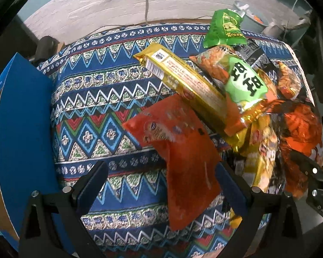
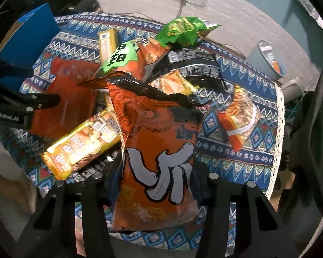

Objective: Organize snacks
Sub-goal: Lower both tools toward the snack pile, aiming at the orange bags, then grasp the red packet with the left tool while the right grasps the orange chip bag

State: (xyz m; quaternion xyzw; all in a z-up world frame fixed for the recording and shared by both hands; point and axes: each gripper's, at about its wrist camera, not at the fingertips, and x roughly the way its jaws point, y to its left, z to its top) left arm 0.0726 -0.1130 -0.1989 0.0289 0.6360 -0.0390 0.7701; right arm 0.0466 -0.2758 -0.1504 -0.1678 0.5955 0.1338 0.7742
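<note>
We see our left hand-held gripper (image 1: 159,185) pointing steeply down, its jaws spread wide, the fingers (image 1: 92,185) not pressing on anything. Our right hand-held gripper (image 2: 157,185) also points steeply down, jaws narrowed against something between its fingers (image 2: 112,178).

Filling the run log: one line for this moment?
left gripper: open over red packet | right gripper: shut on orange snack bag | blue box: left

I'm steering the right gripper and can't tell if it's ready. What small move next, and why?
Probably lift the orange bag slightly clear of the pile. The right gripper looks closed on its sides, and the bag overlaps the yellow pack, so a small rise would free it first.
</note>
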